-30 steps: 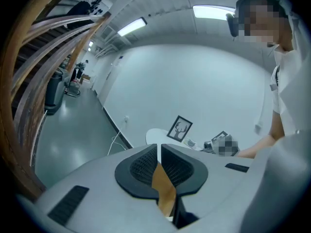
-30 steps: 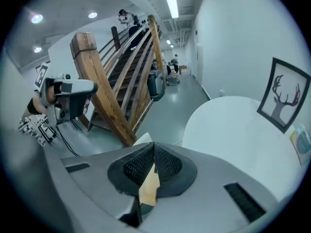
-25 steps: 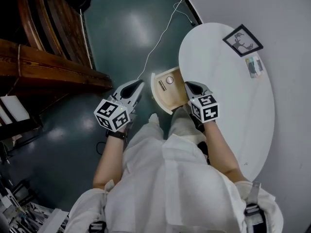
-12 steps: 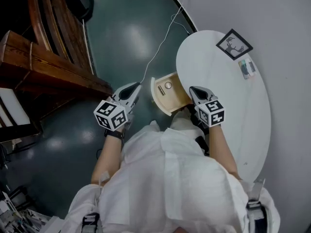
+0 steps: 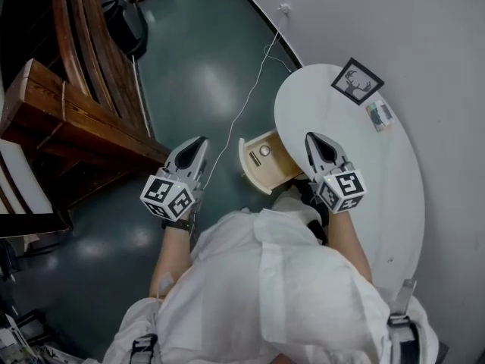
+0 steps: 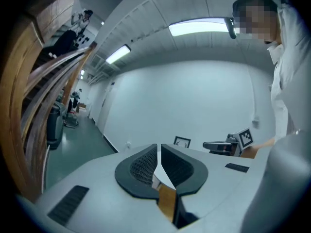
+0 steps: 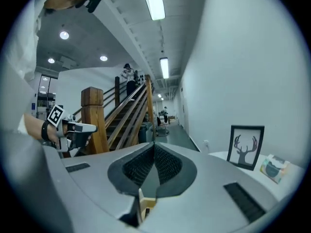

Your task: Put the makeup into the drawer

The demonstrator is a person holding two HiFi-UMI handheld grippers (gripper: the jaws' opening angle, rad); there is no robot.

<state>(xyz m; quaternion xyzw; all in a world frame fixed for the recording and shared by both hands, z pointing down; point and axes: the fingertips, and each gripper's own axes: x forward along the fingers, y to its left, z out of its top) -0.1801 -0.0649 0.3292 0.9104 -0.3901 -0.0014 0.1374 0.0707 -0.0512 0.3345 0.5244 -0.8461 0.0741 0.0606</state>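
Under the rim of the round white table [image 5: 383,203], an open wooden drawer [image 5: 279,169], with the likely makeup already inside: a small round compact [image 5: 264,150] and, just beside it, a slim dark stick [image 5: 255,158]. Too small to name more exactly. Left gripper [image 5: 199,142] over the floor, to the left of the drawer, jaws pressed together on nothing. Right gripper [image 5: 312,139] above the table edge, just right of the drawer, likewise closed and empty. On the far part of the table, well apart from both, a framed deer picture [image 5: 356,81] and a small packet [image 5: 378,114]. Probably the placing step done, with the drawer still pulled out. Next, most likely: bring one closed gripper down to the drawer front and push it straight in, slowly, so as not to roll the compact or jam the drawer sideways.
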